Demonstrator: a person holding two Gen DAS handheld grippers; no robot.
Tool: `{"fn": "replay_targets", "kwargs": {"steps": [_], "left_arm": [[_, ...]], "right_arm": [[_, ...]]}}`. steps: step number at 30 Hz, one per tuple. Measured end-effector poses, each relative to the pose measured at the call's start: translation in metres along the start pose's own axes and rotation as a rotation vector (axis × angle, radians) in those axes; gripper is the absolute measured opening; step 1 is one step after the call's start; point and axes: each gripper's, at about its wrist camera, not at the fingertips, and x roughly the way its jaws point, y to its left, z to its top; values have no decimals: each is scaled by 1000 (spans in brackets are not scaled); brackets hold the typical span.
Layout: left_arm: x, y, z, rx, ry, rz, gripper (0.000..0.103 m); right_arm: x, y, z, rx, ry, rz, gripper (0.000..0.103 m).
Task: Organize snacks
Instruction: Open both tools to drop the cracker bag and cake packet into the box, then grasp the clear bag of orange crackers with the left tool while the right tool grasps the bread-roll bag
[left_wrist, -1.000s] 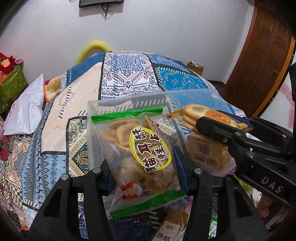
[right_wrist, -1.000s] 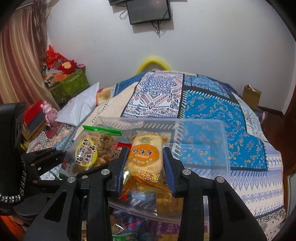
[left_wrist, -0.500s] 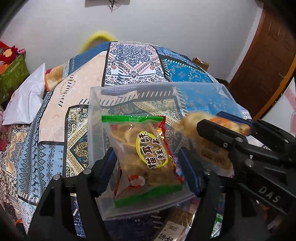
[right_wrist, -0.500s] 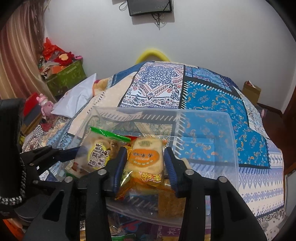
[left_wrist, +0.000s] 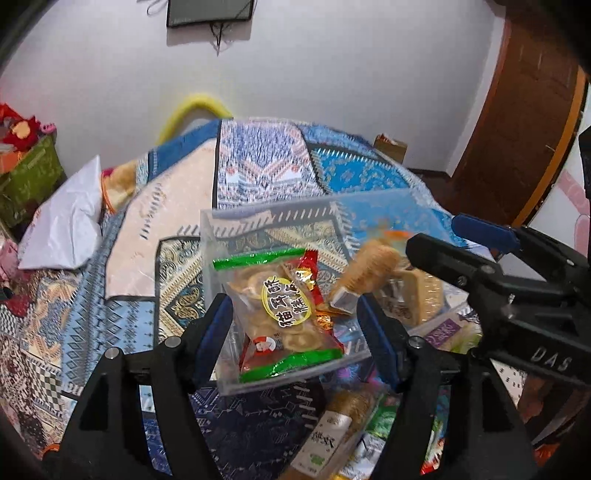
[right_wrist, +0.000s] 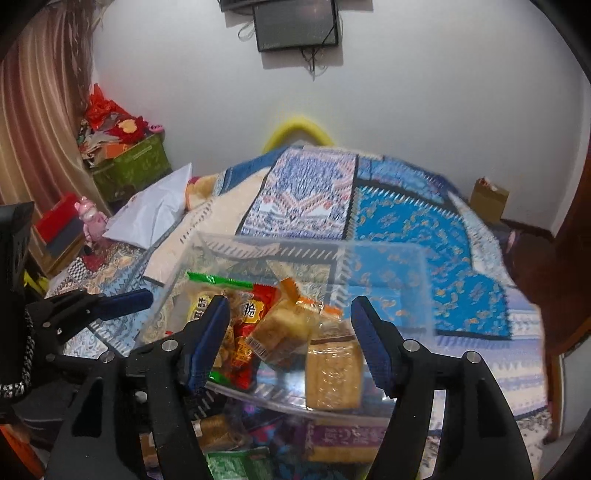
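Left wrist view: we have both tools released, left tool (left_wrist: 295, 332) and right tool (right_wrist: 290, 338), snack bag (left_wrist: 286, 314) and cake packet (right_wrist: 284, 332) now dropped into clear bin (left_wrist: 258, 216).

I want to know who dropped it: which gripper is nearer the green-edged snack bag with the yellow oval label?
Left. The left gripper stands open with the green-edged snack bag between its fingers, lying in the clear bin. The right gripper is open farther right, over the orange-wrapped cake.
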Motion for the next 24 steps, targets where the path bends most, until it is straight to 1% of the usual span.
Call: {"fn": "replay_targets", "kwargs": {"steps": [5,7,9,14,18,22,24], "left_arm": [[-37,-7,-4,30,-49,-12,69],[-55,-11,-7,42,-74,-13,69],[-70,-15,-11,52,-91,-20,69],[-100,-23,-25,69,-109,-34,69],[-114,-32,-45,101,-95,-33,69],[-113,-38,-72,100,-38,-28,70],[-108,-40,-87,88,-2,-18,73]], "right_arm": [[-36,2,0,-6,-59,0,66],[-49,1,-2,-1,-79,0,71],[-65,0,-6,2,-104,-5,74],[-96,-4,-23,4,-131,-27,74],[-113,-10,-41,11,-129,-50,75],[-124,-17,-63,34,-107,-55,75],[-126,-19,-75,40,-88,-60,75]]}}
